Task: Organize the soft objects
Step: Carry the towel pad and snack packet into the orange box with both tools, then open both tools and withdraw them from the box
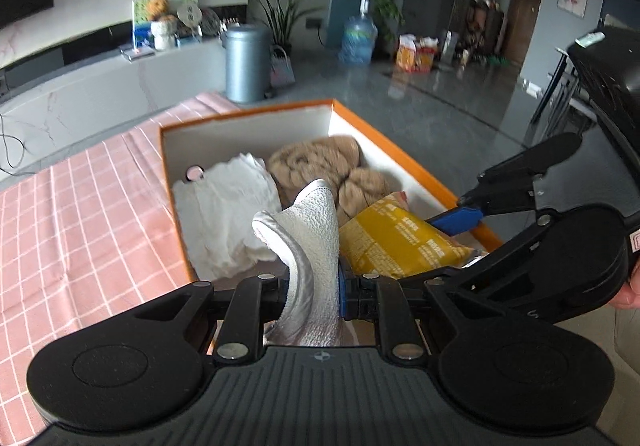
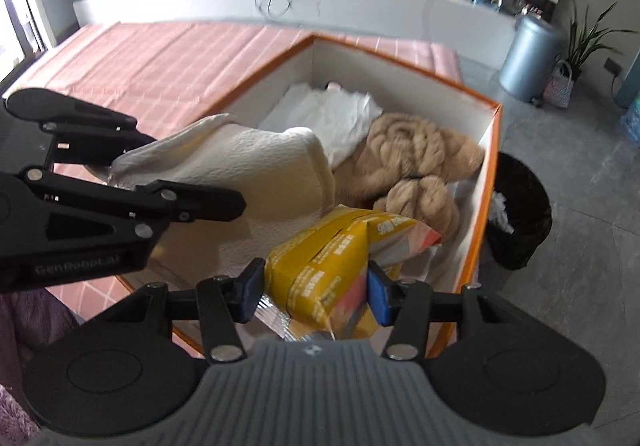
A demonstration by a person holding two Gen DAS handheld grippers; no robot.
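Observation:
An orange box (image 1: 404, 154) (image 2: 486, 190) with white inner walls stands on a pink checked cloth (image 1: 80, 206). Inside lie a white cloth (image 1: 224, 214) (image 2: 336, 118) and a tan knitted piece (image 1: 320, 166) (image 2: 416, 162). My left gripper (image 1: 313, 292) is shut on a white textured cloth with a silvery lining (image 1: 310, 246) (image 2: 260, 174), held over the box's near end. My right gripper (image 2: 316, 292) is shut on a yellow soft packet (image 2: 324, 266) (image 1: 396, 242), also over the box's near end, right of the white cloth.
A grey metal bin (image 1: 244, 62) (image 2: 528, 54) stands on the floor beyond the table. A dark waste basket (image 2: 520, 210) sits beside the box's right side. A long white counter (image 2: 280, 2) runs behind, with plants and clutter on it.

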